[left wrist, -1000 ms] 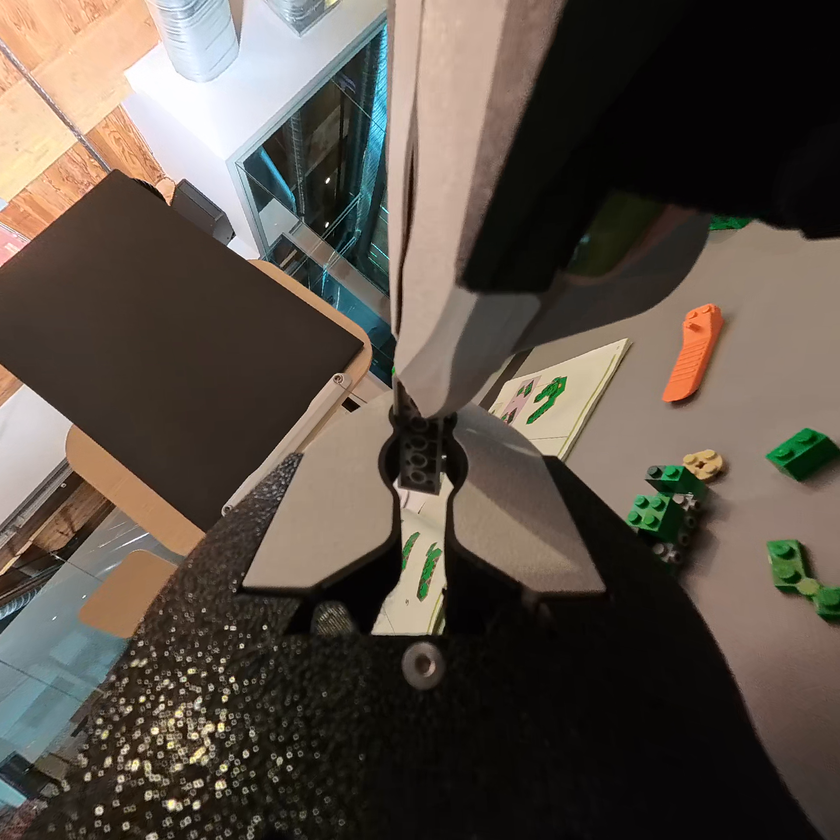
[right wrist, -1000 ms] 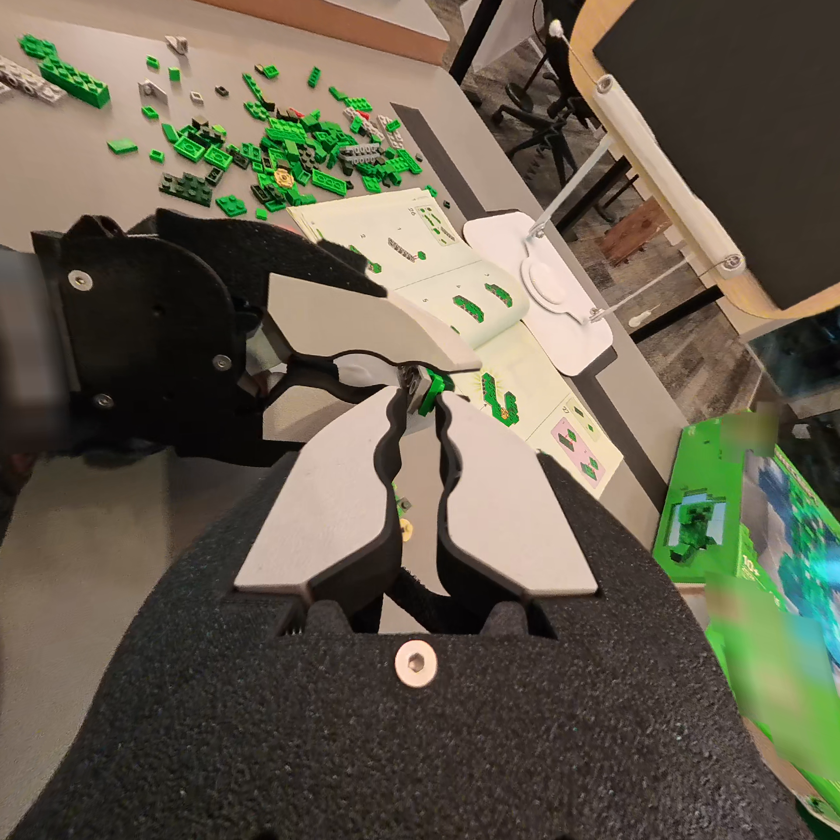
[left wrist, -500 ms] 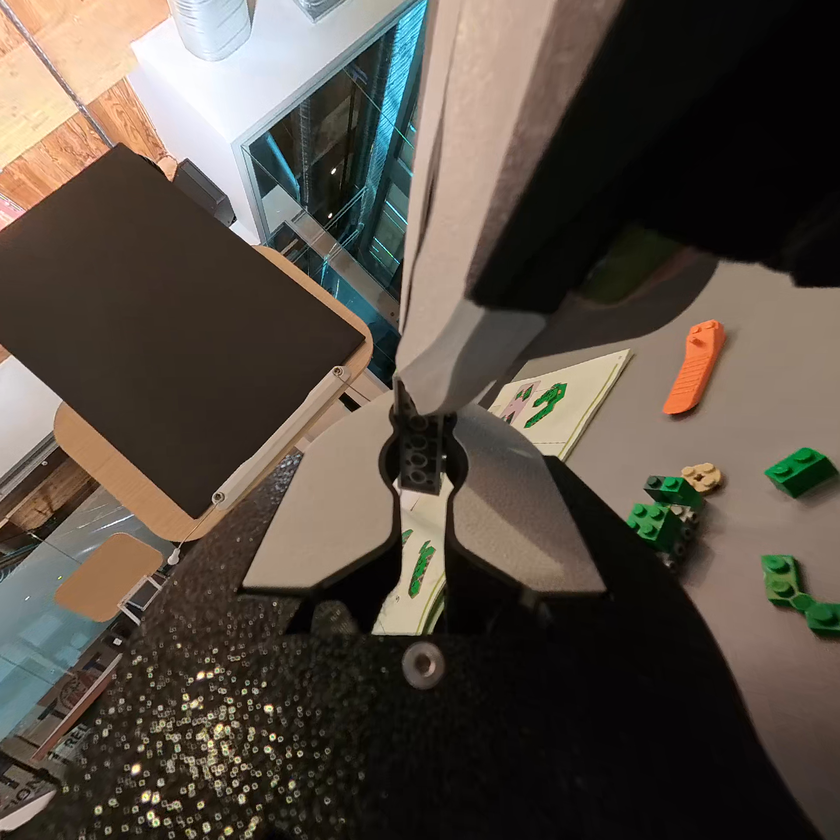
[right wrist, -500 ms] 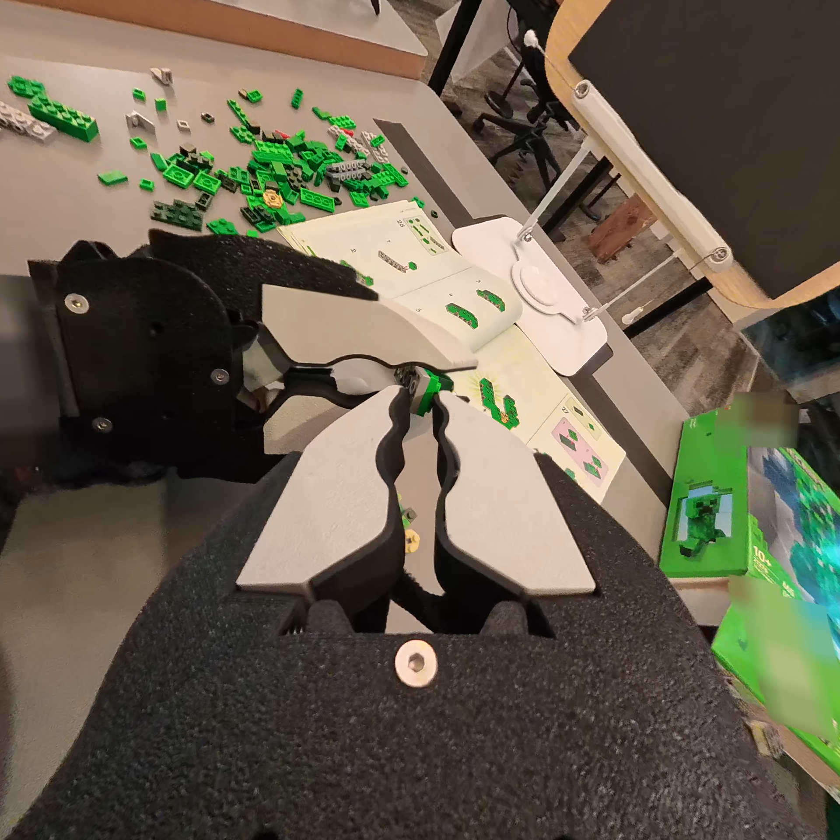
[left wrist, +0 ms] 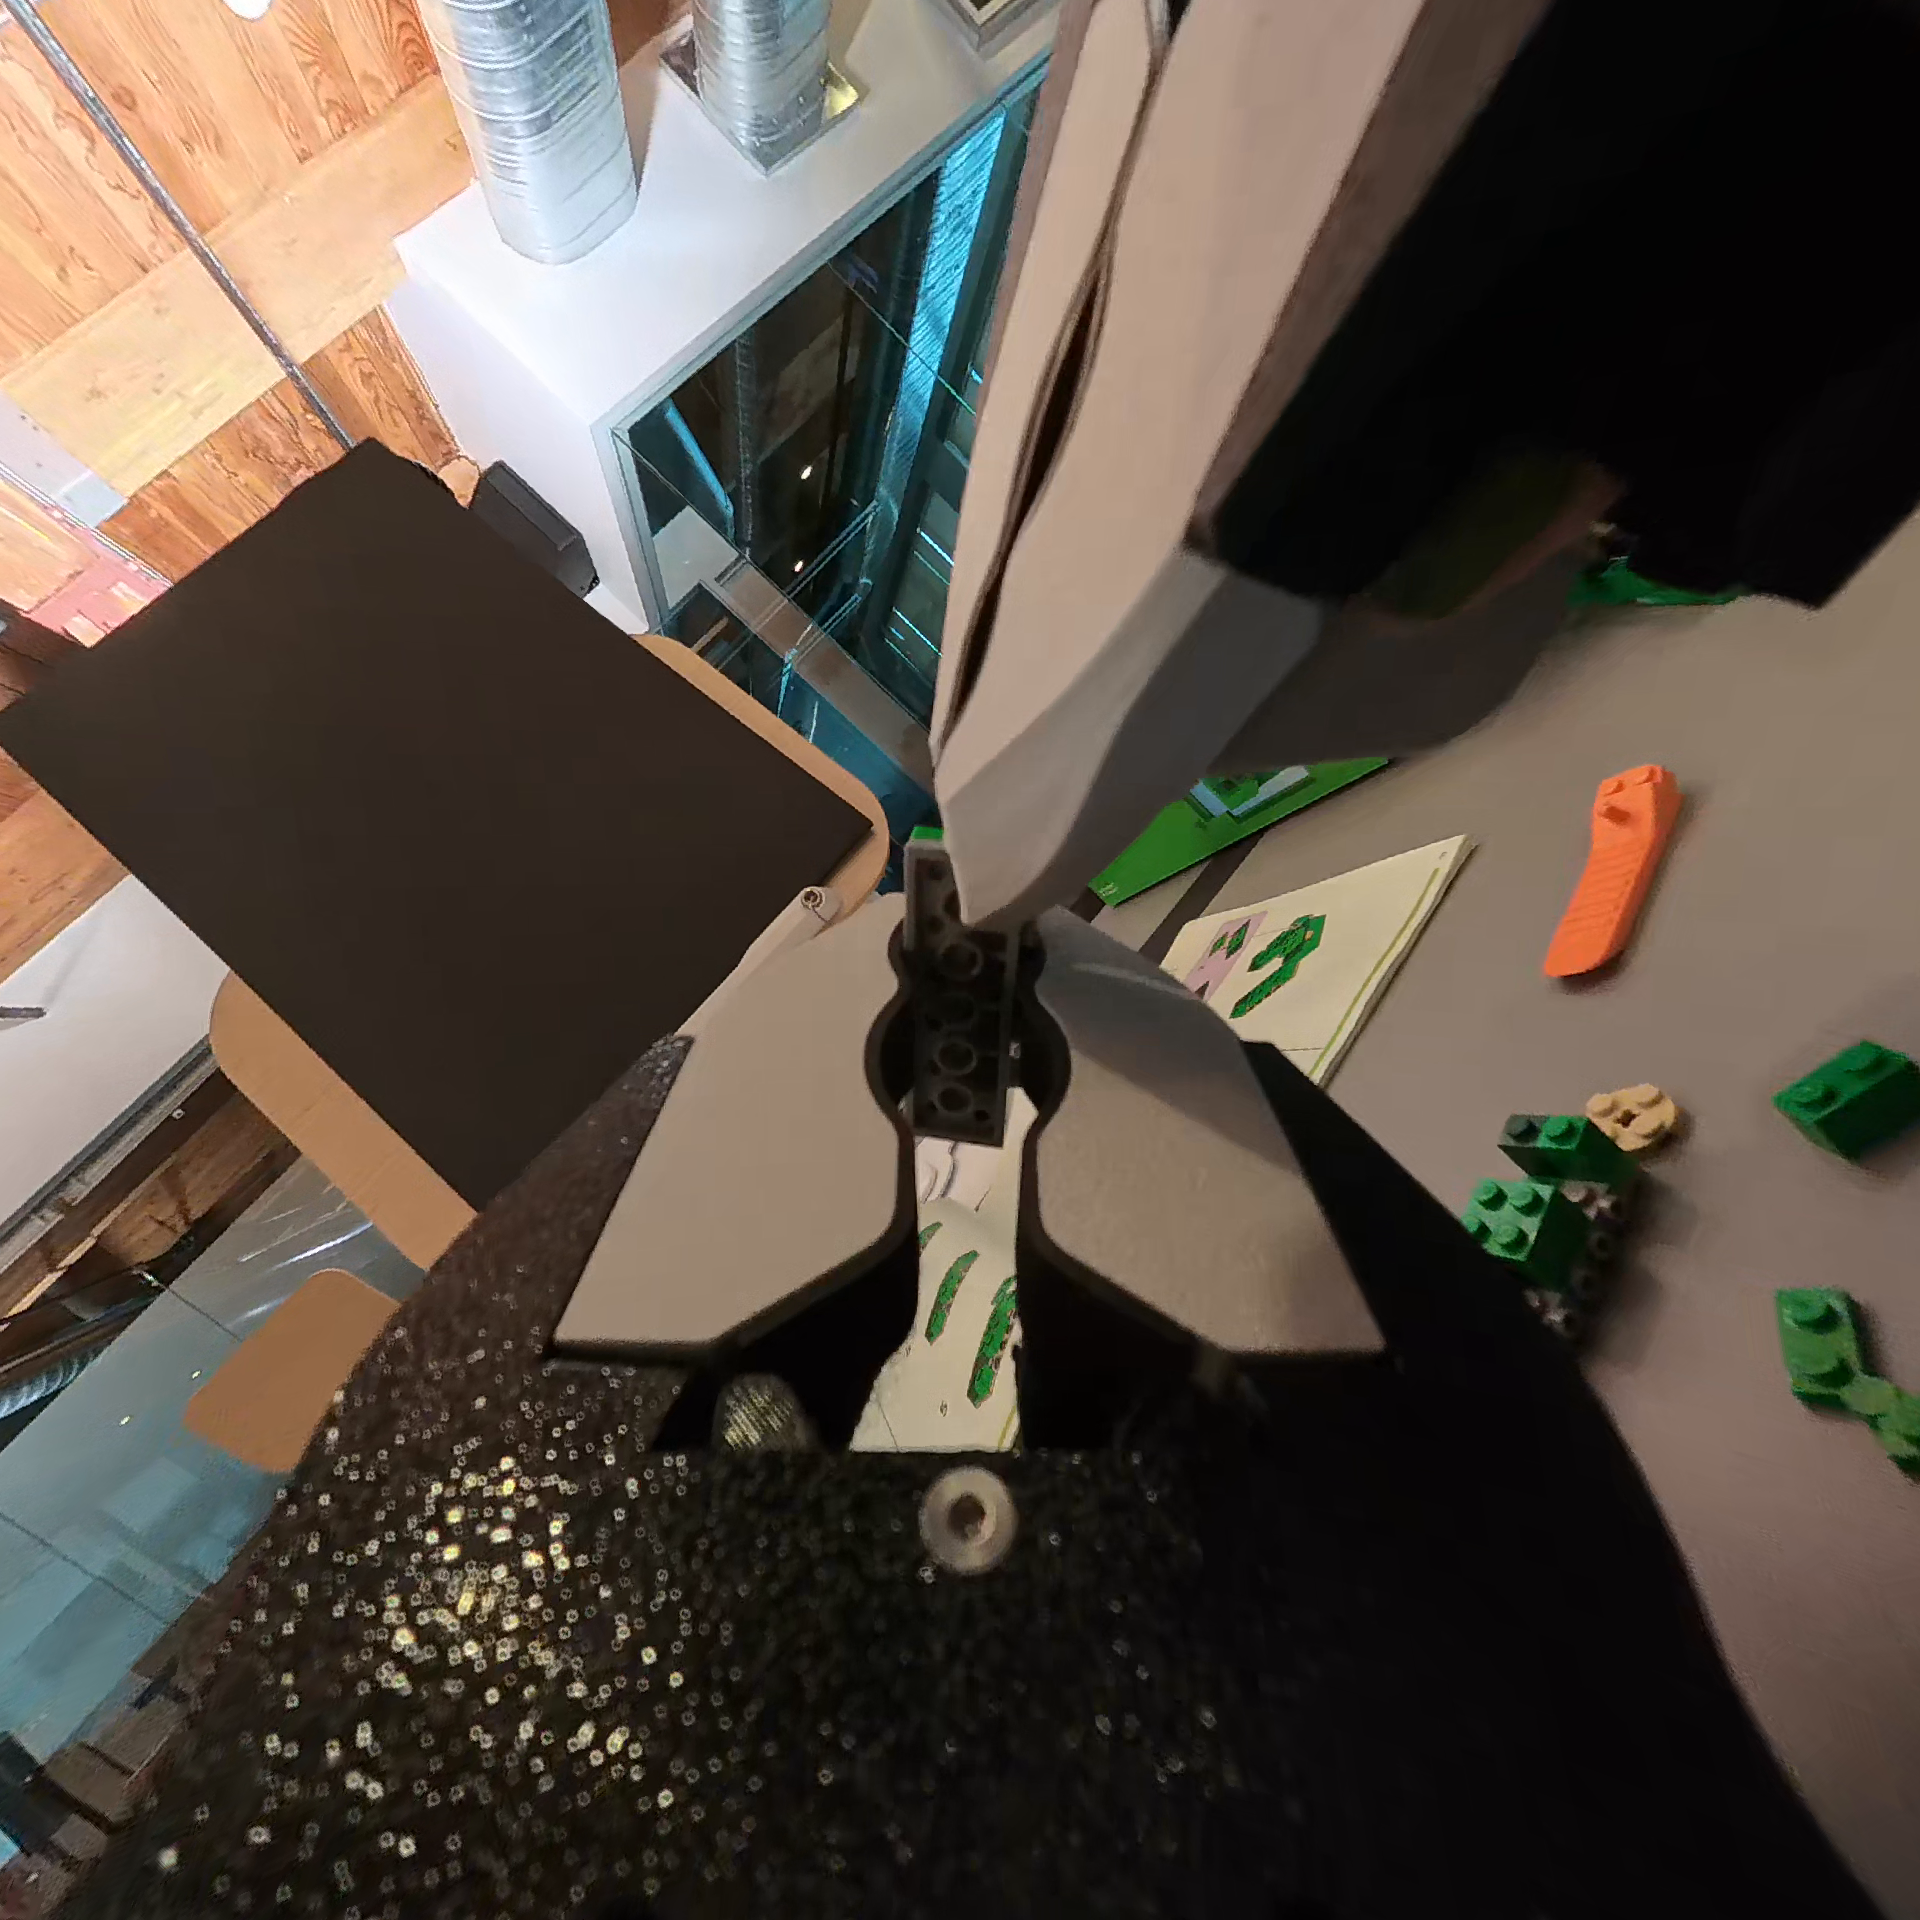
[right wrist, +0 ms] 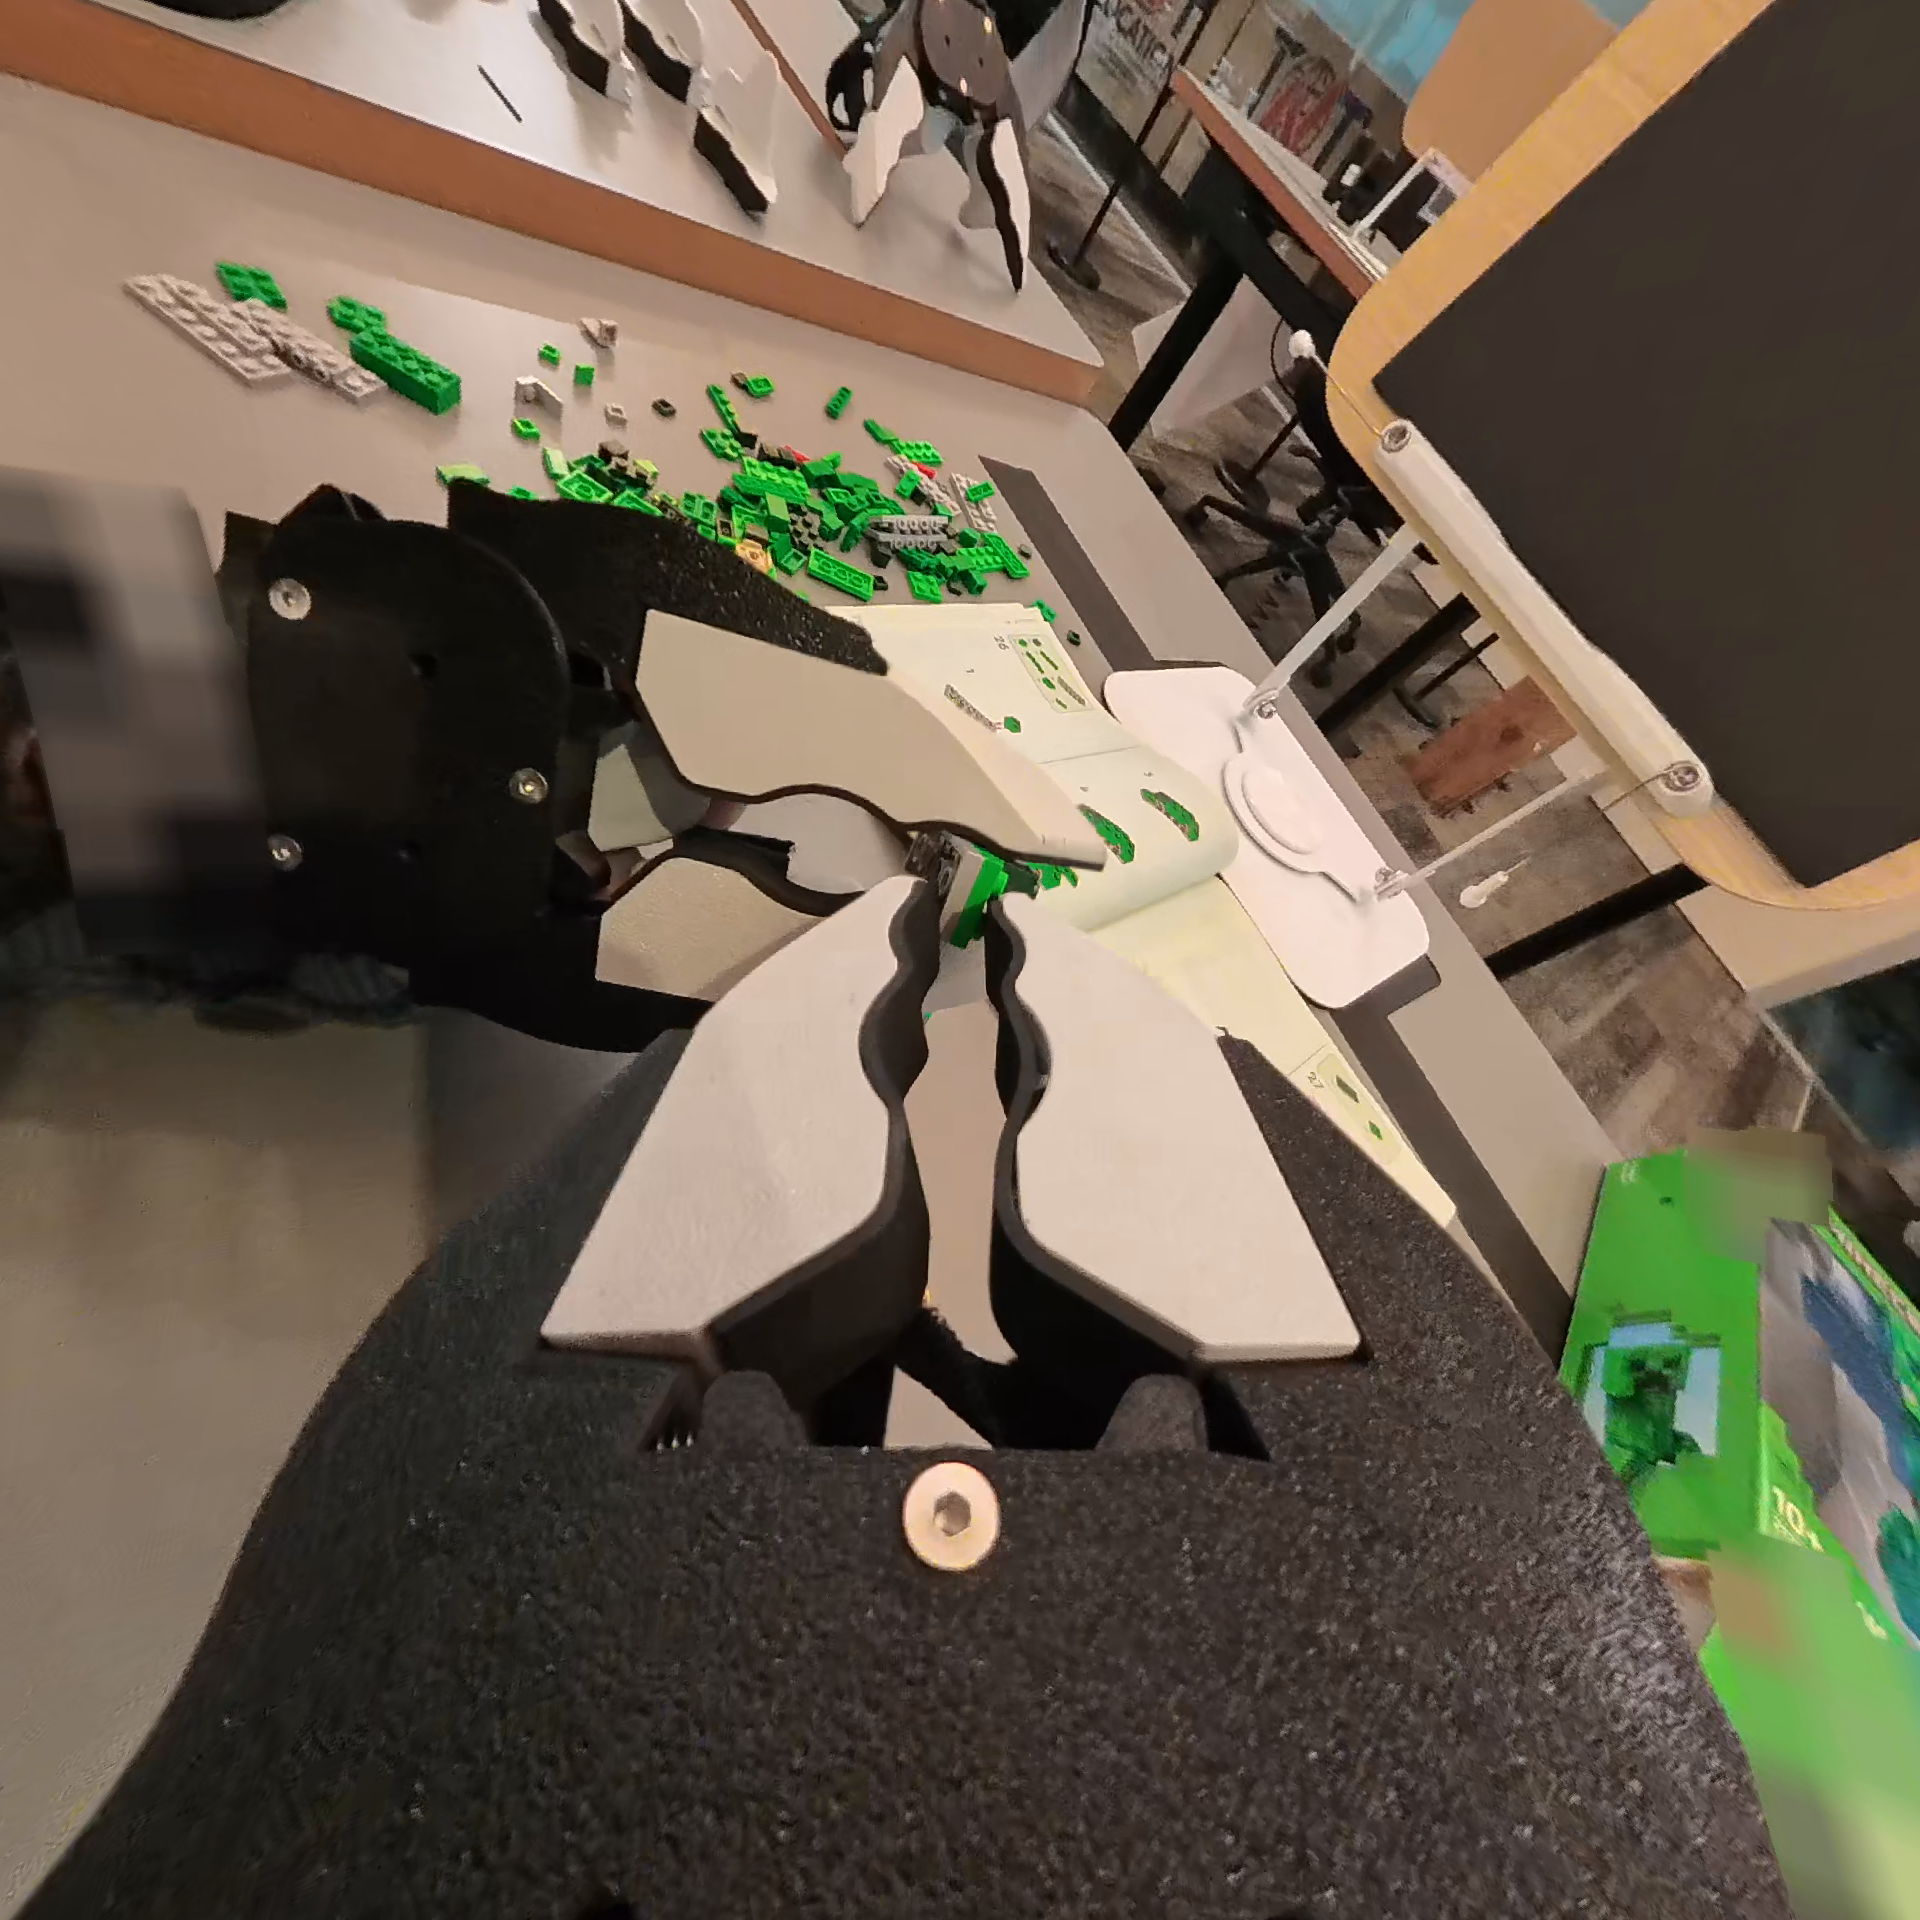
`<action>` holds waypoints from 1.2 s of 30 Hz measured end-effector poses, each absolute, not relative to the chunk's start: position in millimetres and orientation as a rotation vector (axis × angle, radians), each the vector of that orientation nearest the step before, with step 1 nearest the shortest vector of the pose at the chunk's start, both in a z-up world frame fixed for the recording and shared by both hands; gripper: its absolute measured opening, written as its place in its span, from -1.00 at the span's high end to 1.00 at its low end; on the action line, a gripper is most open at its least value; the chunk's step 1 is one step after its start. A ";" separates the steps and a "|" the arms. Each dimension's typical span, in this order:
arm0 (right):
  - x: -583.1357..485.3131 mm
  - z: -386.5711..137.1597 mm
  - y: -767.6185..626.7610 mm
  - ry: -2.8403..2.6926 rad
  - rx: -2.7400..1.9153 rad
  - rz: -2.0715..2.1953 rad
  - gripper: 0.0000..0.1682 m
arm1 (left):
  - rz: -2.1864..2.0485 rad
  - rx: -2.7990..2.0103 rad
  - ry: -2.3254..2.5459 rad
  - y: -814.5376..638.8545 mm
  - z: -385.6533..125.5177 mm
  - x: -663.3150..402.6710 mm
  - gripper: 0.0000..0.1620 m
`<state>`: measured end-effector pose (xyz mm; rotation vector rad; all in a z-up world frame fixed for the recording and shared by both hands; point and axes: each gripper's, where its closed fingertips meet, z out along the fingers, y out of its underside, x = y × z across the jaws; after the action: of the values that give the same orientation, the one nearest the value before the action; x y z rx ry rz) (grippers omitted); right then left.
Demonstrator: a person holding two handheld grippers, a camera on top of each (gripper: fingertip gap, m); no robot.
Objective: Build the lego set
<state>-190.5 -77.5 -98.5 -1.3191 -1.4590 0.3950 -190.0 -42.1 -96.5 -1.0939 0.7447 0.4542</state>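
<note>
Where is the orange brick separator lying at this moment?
In the left wrist view, the orange brick separator lies on the grey table at the right, just right of the instruction booklet and beyond the loose green bricks.

Wood-plank ceiling (left wrist: pixel 177 208) with silver ducts (left wrist: pixel 540 125), glass partition (left wrist: pixel 810 436), black-panelled divider (right wrist: pixel 1704 436), office chairs (right wrist: pixel 1299 499) behind.

On my left wrist feed, a black panel (left wrist: pixel 416 810) with a pale wood rim fills the 9 o'clock side. Two ribbed metal ducts (left wrist: pixel 540 125) hang at 11 o'clock against wooden ceiling boards (left wrist: pixel 156 260). On the right wrist feed, the same kind of panel (right wrist: pixel 1683 499) sits at 2 o'clock, and its white base plate (right wrist: pixel 1299 821) rests on the grey table (right wrist: pixel 156 1247). I see an office chair (right wrist: pixel 1288 509) at 1 o'clock and black-and-white shapes (right wrist: pixel 727 94) on a neighbouring table (right wrist: pixel 416 62) at 11 o'clock.
</note>
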 end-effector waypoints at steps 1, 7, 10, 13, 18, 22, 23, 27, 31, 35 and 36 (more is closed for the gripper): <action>-190.4 -98.2 -77.6 -1.450 -1.328 0.407 0.90 | 0.456 -1.093 0.747 -42.0 -96.4 -189.6 0.83; -191.1 -98.7 -76.7 -1.381 -1.352 0.402 0.89 | 0.461 -1.102 0.754 -40.7 -97.9 -189.8 0.83; -191.9 -98.9 -75.8 -1.349 -1.363 0.400 0.89 | 0.461 -1.107 0.753 -40.2 -98.2 -190.3 0.83; -191.9 -98.4 -74.8 -1.330 -1.373 0.400 0.86 | 0.461 -1.105 0.756 -40.2 -98.3 -190.0 0.83; -191.9 -95.2 -73.3 -1.309 -1.384 0.421 0.82 | 0.460 -1.102 0.766 -40.4 -98.5 -188.4 0.83; -193.3 -94.7 -75.1 -1.328 -1.360 0.397 0.88 | 0.464 -1.096 0.771 -40.8 -98.3 -188.2 0.83; -193.6 -94.8 -75.3 -1.333 -1.361 0.400 0.88 | 0.466 -1.094 0.771 -41.0 -98.2 -188.3 0.83; -193.2 -94.3 -77.3 -1.367 -1.366 0.465 0.89 | 0.459 -1.072 0.778 -42.9 -96.8 -187.3 0.83; -191.1 -94.7 -78.9 -1.412 -1.323 0.477 0.90 | 0.466 -1.058 0.789 -44.2 -96.3 -184.8 0.83; -190.4 -94.6 -78.7 -1.414 -1.309 0.467 0.90 | 0.466 -1.057 0.787 -44.4 -95.9 -184.2 0.83; -190.8 -94.1 -78.7 -1.396 -1.308 0.464 0.90 | 0.466 -1.059 0.783 -44.3 -95.5 -184.7 0.83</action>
<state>-190.8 -78.7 -94.1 -1.3077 -1.3961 0.4636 -184.7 -44.3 -95.5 -1.0594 0.7826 0.4658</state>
